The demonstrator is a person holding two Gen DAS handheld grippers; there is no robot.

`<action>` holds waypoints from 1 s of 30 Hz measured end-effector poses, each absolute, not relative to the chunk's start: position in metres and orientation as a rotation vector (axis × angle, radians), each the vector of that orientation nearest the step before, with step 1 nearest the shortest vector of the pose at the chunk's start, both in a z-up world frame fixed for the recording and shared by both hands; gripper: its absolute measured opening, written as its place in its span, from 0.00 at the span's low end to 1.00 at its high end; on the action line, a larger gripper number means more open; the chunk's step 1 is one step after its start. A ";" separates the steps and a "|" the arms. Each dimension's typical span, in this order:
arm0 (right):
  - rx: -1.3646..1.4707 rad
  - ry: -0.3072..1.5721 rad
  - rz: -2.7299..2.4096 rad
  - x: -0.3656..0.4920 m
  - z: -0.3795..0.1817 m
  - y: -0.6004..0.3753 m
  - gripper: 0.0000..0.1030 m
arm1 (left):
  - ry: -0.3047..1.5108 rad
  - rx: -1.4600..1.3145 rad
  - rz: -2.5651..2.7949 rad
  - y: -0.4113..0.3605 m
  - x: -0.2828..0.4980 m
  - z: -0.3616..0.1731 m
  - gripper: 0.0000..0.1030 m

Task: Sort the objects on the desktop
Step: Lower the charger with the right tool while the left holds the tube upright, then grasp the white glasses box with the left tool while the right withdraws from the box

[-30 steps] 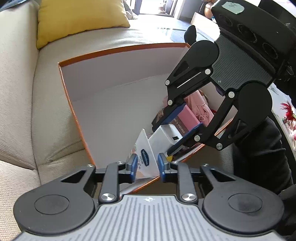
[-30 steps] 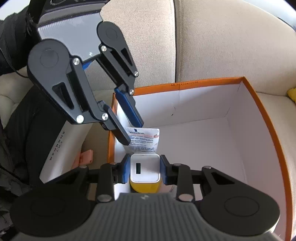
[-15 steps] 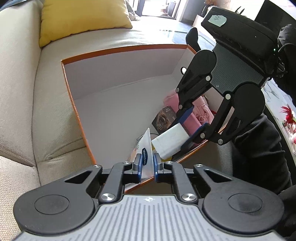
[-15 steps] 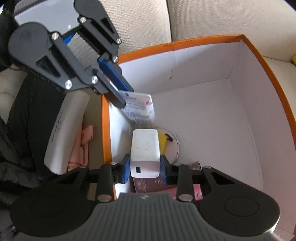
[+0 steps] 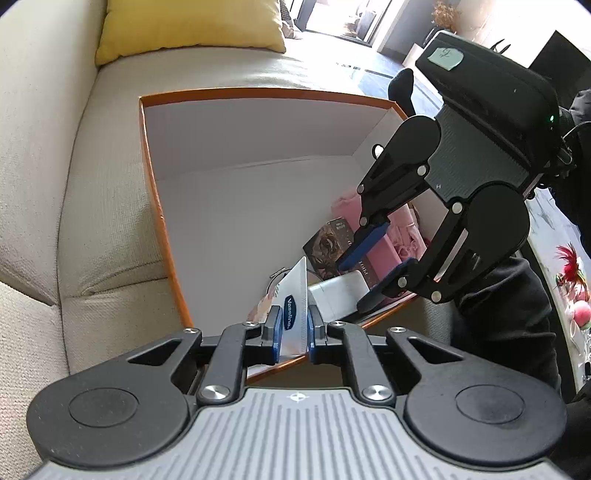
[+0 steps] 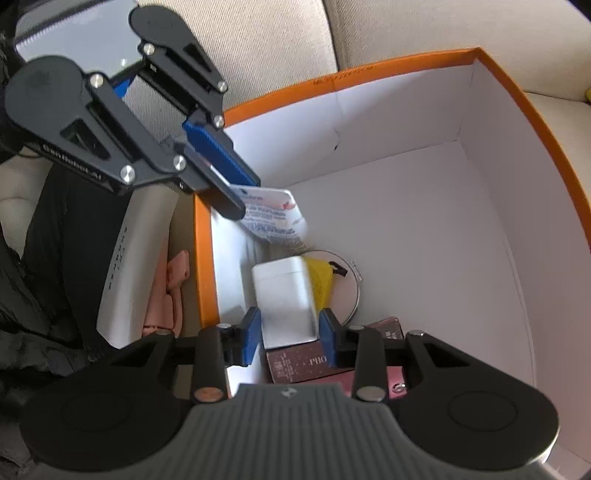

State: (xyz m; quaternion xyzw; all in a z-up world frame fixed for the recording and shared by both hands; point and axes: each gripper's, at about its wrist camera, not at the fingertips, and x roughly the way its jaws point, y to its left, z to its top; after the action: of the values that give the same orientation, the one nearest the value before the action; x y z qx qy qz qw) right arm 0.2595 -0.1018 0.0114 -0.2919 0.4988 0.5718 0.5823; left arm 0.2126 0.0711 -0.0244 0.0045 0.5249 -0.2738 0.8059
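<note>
An orange-rimmed white box sits on a beige sofa. My left gripper is shut on a flat Vaseline sachet, held over the box's near corner. My right gripper is open inside the box. A white charger block lies between its spread fingers, apart from the pads, on the box floor. A yellow item and a round white disc lie beside it.
A dark red box and pink items lie in the box's corner. Outside the box are a white case and a pink clip. A yellow cushion rests on the sofa.
My right gripper opened and let go of the white charger, which now lies in the box. My left gripper closed on the Vaseline sachet and holds it.
</note>
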 end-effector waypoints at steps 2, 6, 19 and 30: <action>-0.654 1.160 1.327 0.264 0.015 -0.104 0.33 | 1.126 0.000 -0.583 0.072 0.213 -0.024 0.13; -0.573 1.190 1.298 0.275 0.015 -0.106 0.14 | 1.138 -0.035 -0.575 0.074 0.214 -0.026 0.14; -0.554 1.156 1.295 0.271 0.030 -0.116 0.17 | 1.148 -0.102 -0.556 0.080 0.214 -0.026 0.28; -0.476 0.937 1.164 0.226 0.078 -0.147 0.27 | 0.917 -0.020 -0.541 0.083 0.155 0.018 0.34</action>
State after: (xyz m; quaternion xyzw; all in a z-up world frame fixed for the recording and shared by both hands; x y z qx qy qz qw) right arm 0.2262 -0.1471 0.0776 -0.2143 0.4219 0.5241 0.7081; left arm 0.1546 0.0825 0.0182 -0.0093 0.4371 -0.2577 0.8617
